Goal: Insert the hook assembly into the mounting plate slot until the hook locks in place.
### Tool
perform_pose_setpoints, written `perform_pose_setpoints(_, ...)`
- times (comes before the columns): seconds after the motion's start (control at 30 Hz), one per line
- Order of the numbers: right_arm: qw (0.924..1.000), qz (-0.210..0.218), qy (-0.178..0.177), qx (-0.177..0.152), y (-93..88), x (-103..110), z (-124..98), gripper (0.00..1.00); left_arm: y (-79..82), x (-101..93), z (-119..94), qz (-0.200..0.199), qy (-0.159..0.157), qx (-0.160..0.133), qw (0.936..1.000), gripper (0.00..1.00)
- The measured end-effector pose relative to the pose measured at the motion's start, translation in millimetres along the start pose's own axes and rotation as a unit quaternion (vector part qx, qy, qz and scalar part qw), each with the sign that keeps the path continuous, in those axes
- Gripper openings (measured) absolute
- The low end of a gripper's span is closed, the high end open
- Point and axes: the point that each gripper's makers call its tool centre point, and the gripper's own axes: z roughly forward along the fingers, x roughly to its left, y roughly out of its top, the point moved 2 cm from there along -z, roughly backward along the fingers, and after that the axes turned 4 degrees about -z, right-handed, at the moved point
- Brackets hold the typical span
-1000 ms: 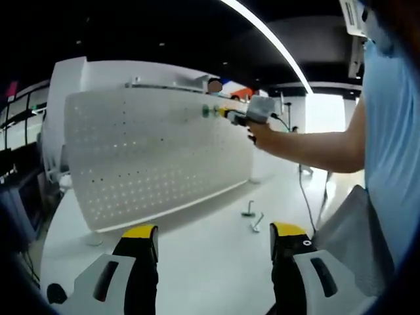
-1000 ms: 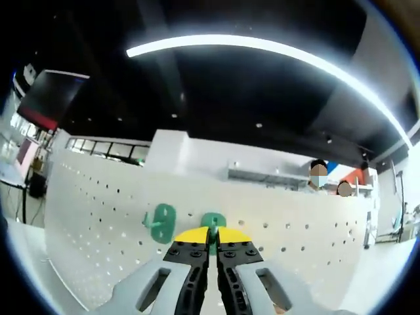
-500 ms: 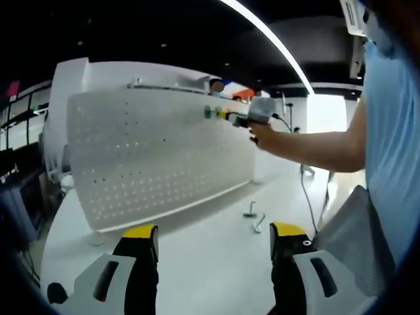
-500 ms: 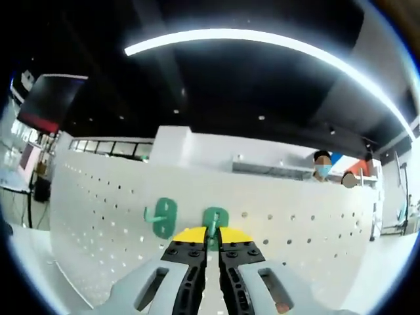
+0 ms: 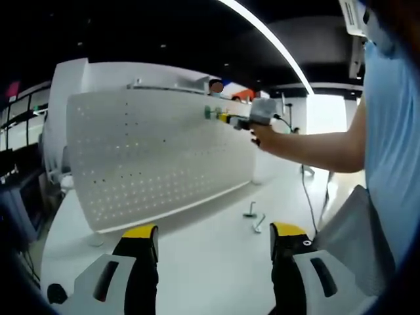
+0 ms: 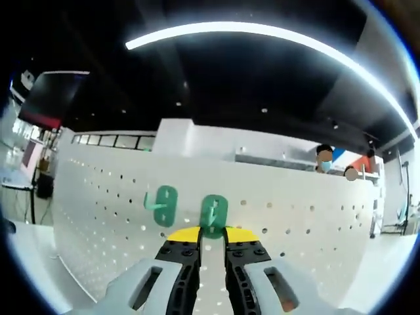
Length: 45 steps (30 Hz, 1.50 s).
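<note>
In the right gripper view, the right gripper (image 6: 211,235) is pointing straight at the white perforated mounting plate (image 6: 315,230), which is standing upright across the view. Its yellow-tipped jaws are standing slightly apart with a narrow gap between them, and they are gripping nothing. Just beyond the tips, a green hook (image 6: 213,214) is sitting on the plate, its lower edge dipping behind the jaw tips; whether the tips are touching it cannot be told. A second green hook (image 6: 164,205) is hanging on the plate just to the left of the first one. In the left gripper view, the left gripper (image 5: 214,244) is hovering low over the white table (image 5: 216,262) with its jaws spread wide and nothing between them. Ahead of it the same mounting plate (image 5: 157,154) is standing on the table, tilted in this view. Near the plate's upper far corner, a person's hand (image 5: 262,134) is holding the right gripper (image 5: 226,118) up against the plate, beside the two small green hooks, which are showing there as tiny spots. Two small metal hooks (image 5: 252,216) are lying loose on the table, well apart from the plate's foot and ahead of the left gripper's jaws.
</note>
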Motion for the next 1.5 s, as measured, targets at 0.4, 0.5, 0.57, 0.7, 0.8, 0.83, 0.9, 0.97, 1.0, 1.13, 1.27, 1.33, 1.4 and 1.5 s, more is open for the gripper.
perform_pose_setpoints(0.4,0.9997,0.019,0.000,0.015,-9.7,-8,-6,0.27,0.5,-1.9,0,0.002,-0.003,-0.001,1.0000,0.71)
perform_pose_setpoints(0.5,0.9994,0.027,0.000,0.020,-11.7,-9,-8,0.31,0.8,-2.4,0,0.003,-0.004,-0.002,1.0000,0.71)
perform_pose_setpoints(0.57,0.9989,0.038,0.001,0.026,-13.6,-11,-10,0.34,0.9,-2.4,0,0.004,-0.004,-0.002,1.0000,0.71)
perform_pose_setpoints(0.7,0.9984,0.047,0.003,0.031,-17.6,-11,-16,0.39,1.9,-2.6,-1,0.004,-0.004,-0.005,1.0000,0.71)
perform_pose_setpoints(0.8,0.9977,0.057,0.006,0.038,-20.7,-12,-22,0.44,1.9,-3.0,-1,0.005,-0.006,-0.005,1.0000,0.71)
perform_pose_setpoints(0.83,0.9976,0.056,0.006,0.039,-21.3,-12,-24,0.45,2.0,-3.3,-1,0.005,-0.006,-0.005,1.0000,0.71)
perform_pose_setpoints(0.9,0.9973,0.061,0.009,0.040,-22.6,-13,-28,0.46,1.9,-3.5,0,0.006,-0.007,-0.005,0.9999,0.71)
perform_pose_setpoints(0.97,0.9971,0.062,0.014,0.043,-23.9,-12,-32,0.50,2.3,-3.9,0,0.007,-0.009,-0.005,0.9999,0.71)
perform_pose_setpoints(1.0,0.9969,0.063,0.017,0.044,-24.4,-11,-34,0.51,2.4,-3.9,0,0.007,-0.009,-0.006,0.9999,0.71)
perform_pose_setpoints(1.13,0.9966,0.063,0.022,0.048,-27.0,-11,-42,0.52,2.7,-3.9,0,0.007,-0.010,-0.007,0.9999,0.71)
perform_pose_setpoints(1.27,0.9956,0.062,0.033,0.062,-31.4,-4,-53,0.53,3.1,-3.9,-1,0.009,-0.011,-0.008,0.9999,0.71)
perform_pose_setpoints(1.33,0.9955,0.058,0.037,0.065,-32.5,-1,-58,0.53,3.6,-4.1,-1,0.009,-0.012,-0.010,0.9998,0.71)
perform_pose_setpoints(1.4,0.9950,0.057,0.042,0.070,-33.7,3,-65,0.53,3.7,-3.9,-1,0.009,-0.012,-0.010,0.9998,0.71)
perform_pose_setpoints(1.5,0.9940,0.059,0.049,0.078,-37.2,7,-72,0.53,3.9,-4.3,-1,0.010,-0.013,-0.011,0.9998,0.71)
